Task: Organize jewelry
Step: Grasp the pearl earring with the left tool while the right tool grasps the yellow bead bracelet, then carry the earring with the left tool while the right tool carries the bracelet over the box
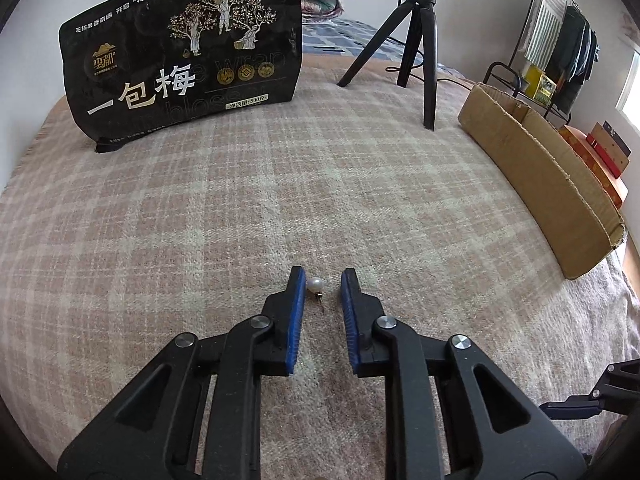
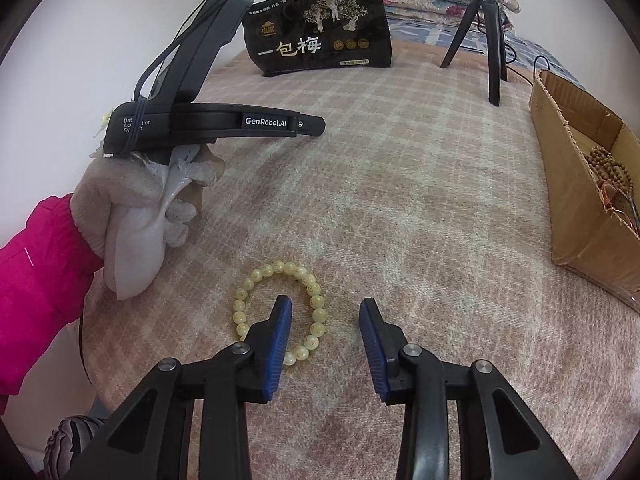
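L gripper point(image 1: 322, 282) open round the small white pearl earring point(image 1: 315, 284); R gripper point(image 2: 325, 307) open astride the pale-yellow bead bracelet point(image 2: 280, 312). Centre pearl btwn pads before you squeeze.

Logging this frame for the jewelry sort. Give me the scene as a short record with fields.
surface: plaid blanket
left gripper: open, pearl earring between its fingers, touching the left pad
right gripper: open, one finger inside the bead bracelet, one outside
box: cardboard, open, at the right edge of the blanket, brown beads inside
background: black bag standing, tripod
left hand: gloved, pink sleeve
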Tool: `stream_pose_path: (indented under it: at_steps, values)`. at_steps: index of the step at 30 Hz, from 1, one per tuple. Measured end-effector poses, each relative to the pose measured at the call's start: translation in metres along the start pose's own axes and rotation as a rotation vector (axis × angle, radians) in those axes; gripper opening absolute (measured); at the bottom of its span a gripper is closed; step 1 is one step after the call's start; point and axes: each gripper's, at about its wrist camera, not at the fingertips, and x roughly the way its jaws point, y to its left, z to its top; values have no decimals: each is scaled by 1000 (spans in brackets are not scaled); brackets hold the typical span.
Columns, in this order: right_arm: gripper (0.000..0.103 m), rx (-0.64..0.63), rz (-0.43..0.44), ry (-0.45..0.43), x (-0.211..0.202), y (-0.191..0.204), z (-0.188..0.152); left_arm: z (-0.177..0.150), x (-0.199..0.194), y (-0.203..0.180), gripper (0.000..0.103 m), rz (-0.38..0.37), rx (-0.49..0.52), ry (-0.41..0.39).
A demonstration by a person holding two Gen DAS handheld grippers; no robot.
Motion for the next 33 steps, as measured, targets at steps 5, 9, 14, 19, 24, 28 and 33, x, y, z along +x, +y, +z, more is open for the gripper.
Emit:
stream_pose_path:
  at_steps: [5, 9, 14, 19, 24, 28, 33]
  values:
    - [32, -10, -5, 6, 3, 2, 1, -1, 0, 0, 7, -3, 4, -2]
    - [24, -36, -3, 17, 6, 9, 0, -1, 0, 0, 7, -1, 6, -4]
    - [9, -74, -38, 29, 9, 16, 0, -1, 0, 0, 6, 2, 4, -7]
    - [5, -55, -37, 6, 2, 16, 0, -2, -4, 3, 6, 8, -21, -12]
    - [5, -42, -39, -32, -12, 16, 0, -6, -17, 3, 6, 12, -24, -23]
    - [5, -38, -53, -52, -22, 14, 1, -9, -32, -2, 6, 10, -19, -44]
    - [5, -26, -68, -86, -39, 11, 0, -11, -52, -10, 6, -6, -24, -69]
